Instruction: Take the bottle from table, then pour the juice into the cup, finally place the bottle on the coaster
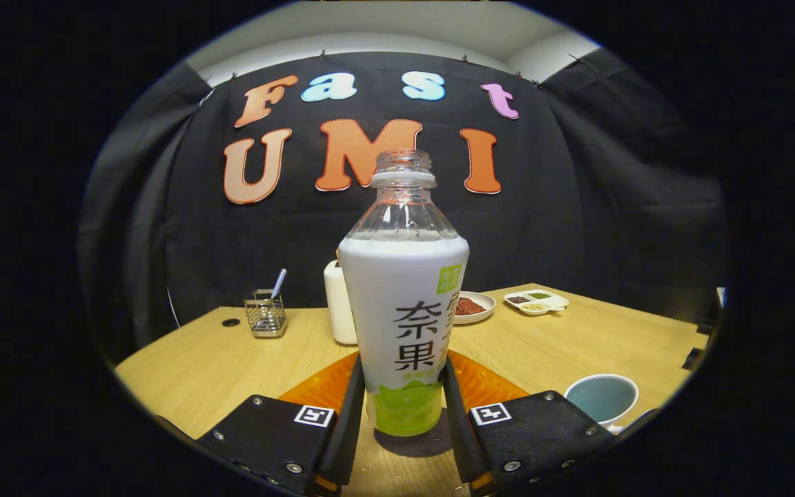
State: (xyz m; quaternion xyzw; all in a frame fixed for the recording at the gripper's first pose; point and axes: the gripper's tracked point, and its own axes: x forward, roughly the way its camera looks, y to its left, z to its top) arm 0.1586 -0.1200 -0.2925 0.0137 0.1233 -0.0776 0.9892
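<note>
A capless clear bottle (404, 304) with a white and green label stands upright between my two fingers. Pale juice fills it up to the shoulder. My gripper (403, 414) is shut on its lower part, one black finger (350, 414) pressing on each side. Its base sits on or just above a dark round coaster (432, 445), which lies on an orange mat (491, 386); I cannot tell whether they touch. A white cup (601, 399) with a pale blue inside stands on the wooden table (197, 373), to the right of my right finger.
Beyond the bottle are a white cylinder (340, 304), a wire holder with a pen (265, 314), a plate of red-brown food (473, 306) and a white divided dish (535, 301). The black cloth wall closes off the far side of the table.
</note>
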